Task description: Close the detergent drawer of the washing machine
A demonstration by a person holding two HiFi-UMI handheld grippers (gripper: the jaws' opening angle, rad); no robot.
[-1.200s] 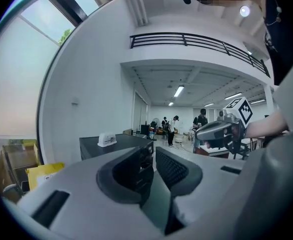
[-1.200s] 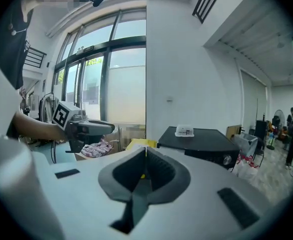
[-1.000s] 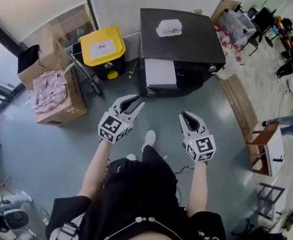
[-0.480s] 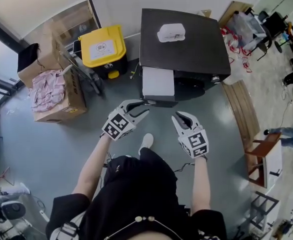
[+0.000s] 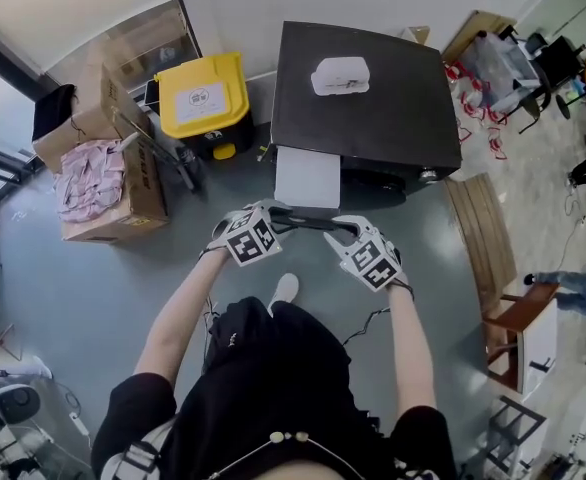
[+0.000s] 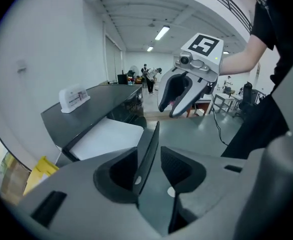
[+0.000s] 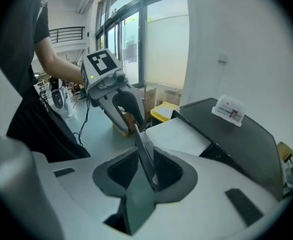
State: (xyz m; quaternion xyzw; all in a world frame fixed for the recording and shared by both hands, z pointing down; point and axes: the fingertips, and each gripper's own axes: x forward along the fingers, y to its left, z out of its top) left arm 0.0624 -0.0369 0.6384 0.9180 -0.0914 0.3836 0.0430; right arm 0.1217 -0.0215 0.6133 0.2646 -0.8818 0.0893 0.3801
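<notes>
On the grey floor (image 5: 93, 288), a boxy black washing machine (image 5: 373, 98) has its white detergent drawer (image 5: 308, 176) pulled out. The left gripper (image 5: 283, 214) and right gripper (image 5: 339, 232), jaws just opening, loosely straddle its thin dark front panel (image 5: 311, 220).

One washing machine (image 5: 373, 108) is standing here, with one detergent drawer (image 5: 306, 176) sticking out of its front and one white pack (image 5: 341, 75) lying on its top. To the left of the washing machine, one yellow-lidded bin (image 5: 203, 93) and two cardboard boxes (image 5: 133, 196) are sitting. Two tongs are meeting before the washing machine, the left tongs (image 5: 281, 215) and the right tongs (image 5: 339, 233). Both have just been opening their jaws, with the drawer's dark front edge standing between them.
</notes>
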